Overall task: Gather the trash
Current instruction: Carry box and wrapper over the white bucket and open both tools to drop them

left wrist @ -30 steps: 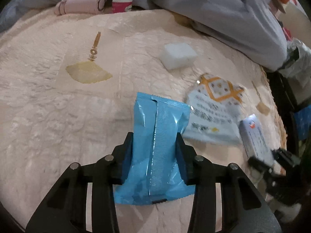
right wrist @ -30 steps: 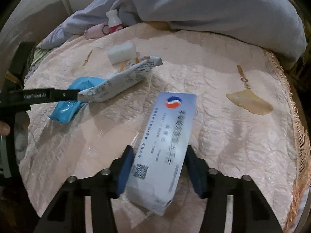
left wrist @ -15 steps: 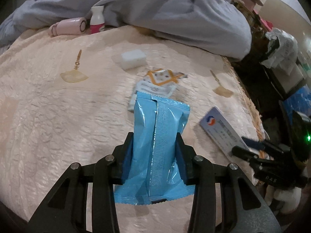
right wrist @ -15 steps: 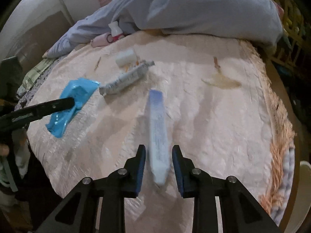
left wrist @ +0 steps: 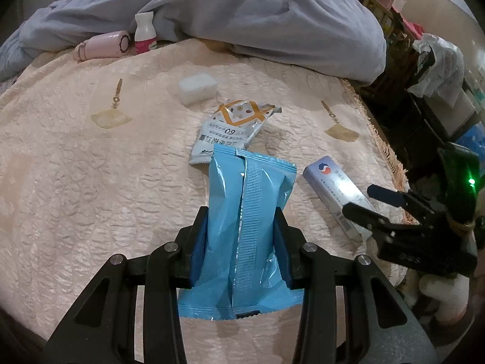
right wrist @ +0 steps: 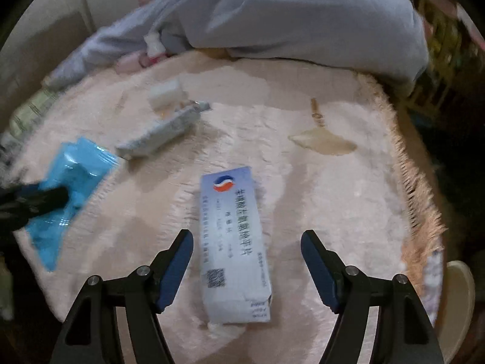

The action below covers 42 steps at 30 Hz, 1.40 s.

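Left wrist view: left claw (left wrist: 239, 242) clenched on a crinkled blue foil wrapper (left wrist: 248, 212), held above the pink quilted bedspread (left wrist: 75, 182). A white-and-orange snack packet (left wrist: 233, 130) lies uncollected. Right wrist view alone shows the right claw (right wrist: 247, 261) opening, pads clear of the pale blue-white printed carton (right wrist: 233, 242) lying between them. No bin visible.

Blue wrapper (left wrist: 248, 212) glossy plastic film; box (right wrist: 233, 242) smooth card; bedspread (left wrist: 91, 182) quilted matt cloth.
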{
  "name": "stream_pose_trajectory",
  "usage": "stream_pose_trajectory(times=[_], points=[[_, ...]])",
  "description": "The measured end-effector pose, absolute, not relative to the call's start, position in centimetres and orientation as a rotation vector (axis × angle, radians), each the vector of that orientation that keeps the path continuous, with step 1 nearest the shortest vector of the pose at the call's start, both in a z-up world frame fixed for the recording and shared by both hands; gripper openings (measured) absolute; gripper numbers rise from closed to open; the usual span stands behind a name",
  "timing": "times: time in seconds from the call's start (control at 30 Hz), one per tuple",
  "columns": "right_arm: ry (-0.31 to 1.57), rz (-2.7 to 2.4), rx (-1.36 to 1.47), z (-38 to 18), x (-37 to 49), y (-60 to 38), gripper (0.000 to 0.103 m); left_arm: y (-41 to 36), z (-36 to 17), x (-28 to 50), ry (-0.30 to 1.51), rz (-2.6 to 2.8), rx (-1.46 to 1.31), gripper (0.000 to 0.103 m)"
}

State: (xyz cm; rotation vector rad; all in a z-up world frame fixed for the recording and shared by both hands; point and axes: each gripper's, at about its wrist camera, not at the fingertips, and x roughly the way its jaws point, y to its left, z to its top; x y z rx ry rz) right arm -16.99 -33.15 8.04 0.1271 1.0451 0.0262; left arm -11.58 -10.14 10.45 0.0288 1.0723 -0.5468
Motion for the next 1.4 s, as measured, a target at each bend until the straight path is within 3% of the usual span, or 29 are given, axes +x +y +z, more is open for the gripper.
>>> stream_pose_trajectory(times=[0.27, 0.37, 0.9, 1.4], points=[[1.081, 0.123, 0.078, 6.5, -15.4, -31.6, 0.071, -10.1, 10.2, -11.5, 1.087, -0.546, 0.020, 0.038], [1.105, 0.059, 0.035, 5.5, -14.9, -31.4, 0.044, -10.4, 10.6, -11.9, 1.081, -0.559, 0.019, 0.038], [0.978, -0.069, 0.181, 12.5, -25.9, -42.2, 0.044, -22.9, 14.4, -17.4, 1.042, -0.826, 0.073, 0.038], [0.998, -0.358, 0.349, 9.6, -37.3, -56.5, 0.044, -38.5, 13.2, -24.9, 1.112, -1.086, 0.146, 0.038]])
